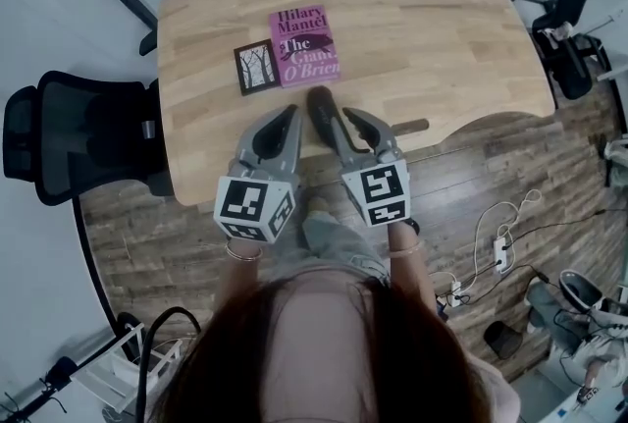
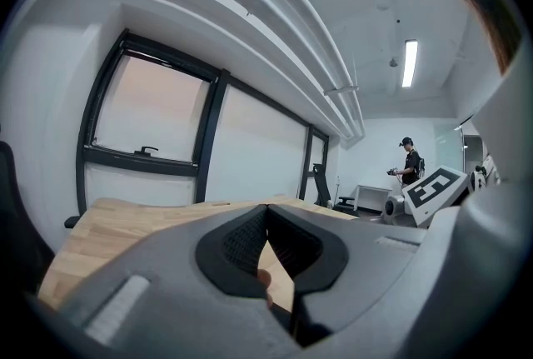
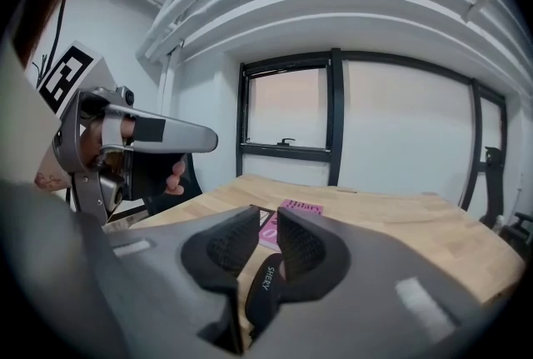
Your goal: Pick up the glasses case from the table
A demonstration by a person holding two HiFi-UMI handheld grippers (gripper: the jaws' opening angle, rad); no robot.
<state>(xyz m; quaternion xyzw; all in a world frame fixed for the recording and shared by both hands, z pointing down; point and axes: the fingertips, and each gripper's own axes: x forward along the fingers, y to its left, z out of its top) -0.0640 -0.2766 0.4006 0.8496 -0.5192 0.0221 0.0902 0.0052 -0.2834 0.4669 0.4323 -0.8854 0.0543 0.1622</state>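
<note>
Currently, right gripper (image 3: 268, 216) jaws slightly apart, apparently angled to straddle dark glasses case (image 3: 265, 286) lying on table (image 1: 442, 38); left gripper (image 2: 266, 209) closed, empty, seemingly spare.

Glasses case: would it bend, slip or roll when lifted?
The glasses case looks slim, dark and smooth, so probably light and a bit slippery. Lying long and flat on the table, it seems unlikely to roll; it may flex if soft.

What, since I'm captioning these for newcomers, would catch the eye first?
The pink book stands out in the middle of the wooden table, a small tree card beside its left edge. Nearer the person, the dark glasses case lies at the jaws of the right gripper, with the left gripper alongside.
</note>
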